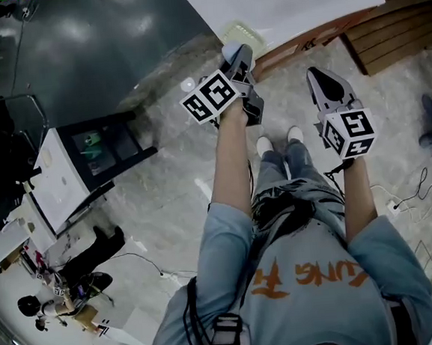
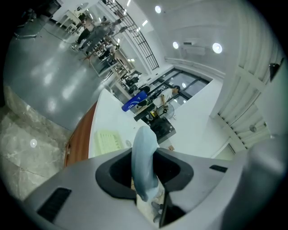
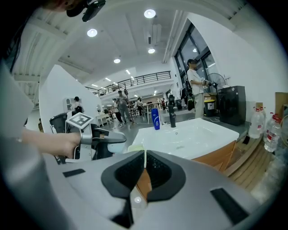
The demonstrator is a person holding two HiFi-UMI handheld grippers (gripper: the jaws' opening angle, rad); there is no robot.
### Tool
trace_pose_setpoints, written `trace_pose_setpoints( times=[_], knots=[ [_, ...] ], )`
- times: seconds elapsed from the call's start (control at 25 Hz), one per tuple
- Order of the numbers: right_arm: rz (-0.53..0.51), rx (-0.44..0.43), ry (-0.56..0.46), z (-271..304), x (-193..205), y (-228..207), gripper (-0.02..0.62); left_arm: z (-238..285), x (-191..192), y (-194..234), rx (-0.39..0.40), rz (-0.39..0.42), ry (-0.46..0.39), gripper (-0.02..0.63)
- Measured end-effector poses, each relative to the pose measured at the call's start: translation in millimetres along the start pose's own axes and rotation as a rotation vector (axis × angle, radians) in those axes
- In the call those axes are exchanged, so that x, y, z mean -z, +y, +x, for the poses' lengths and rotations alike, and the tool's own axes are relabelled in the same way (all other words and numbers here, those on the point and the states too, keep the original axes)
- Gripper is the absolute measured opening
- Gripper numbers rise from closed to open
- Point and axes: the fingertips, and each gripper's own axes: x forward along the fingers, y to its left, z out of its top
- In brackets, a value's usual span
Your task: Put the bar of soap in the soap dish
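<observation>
Half the soap [image 2: 144, 150] inside left gripper [image 1: 239, 55]

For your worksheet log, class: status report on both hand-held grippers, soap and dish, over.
Left hand-held gripper shut on pale blue soap bar. Right hand-held gripper shut, empty. Soap dish bare on white basin corner; nothing in the way.

Person from above: light blue short-sleeved T-shirt [image 1: 315, 279] with orange lettering; blue jeans [image 1: 295, 172]; white shoes [image 1: 265, 146] showing between the grey left tongs [image 1: 237, 55] and right tongs [image 1: 316, 75]. Each carries a black-and-white marker cube [image 1: 211, 95]. Black cable [image 1: 189, 313] behind.
</observation>
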Motion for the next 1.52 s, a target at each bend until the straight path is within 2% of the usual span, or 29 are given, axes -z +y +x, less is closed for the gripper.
trace_pose_setpoints(
  times=[0.16, 0.28, 0.48, 0.64, 0.76, 1.08, 1.36, 1.52],
  knots=[
    [0.012, 0.019, 0.008, 1.2, 1.5, -11.1, 0.032, 23.7, 1.1, 11.0, -0.045, 0.013, 0.093, 0.125],
    [0.023, 0.031, 0.017, 1.9, 5.0, -19.2, 0.032, 40.4, 1.6, 20.4, -0.081, -0.012, 0.143, 0.126],
    [0.036, 0.043, 0.028, 2.7, 10.8, -27.7, 0.032, 55.7, 0.2, 39.4, -0.142, -0.091, 0.183, 0.126],
    [0.042, 0.052, 0.034, 2.6, 12.2, -33.1, 0.032, 62.2, 3.4, 50.3, -0.179, -0.116, 0.211, 0.126],
    [0.045, 0.053, 0.037, 1.8, 12.5, -33.6, 0.032, 65.1, 1.9, 51.2, -0.184, -0.125, 0.211, 0.126],
    [0.053, 0.057, 0.039, 1.3, 13.5, -32.8, 0.032, 68.8, 1.8, 51.7, -0.218, -0.084, 0.240, 0.126],
    [0.054, 0.055, 0.034, -3.0, 13.5, -29.6, 0.032, 64.5, 1.6, 47.4, -0.194, -0.090, 0.219, 0.155],
    [0.047, 0.051, 0.028, -5.0, 11.8, -26.7, 0.032, 56.1, -5.0, 47.6, -0.185, -0.112, 0.160, 0.183]
  ],
)
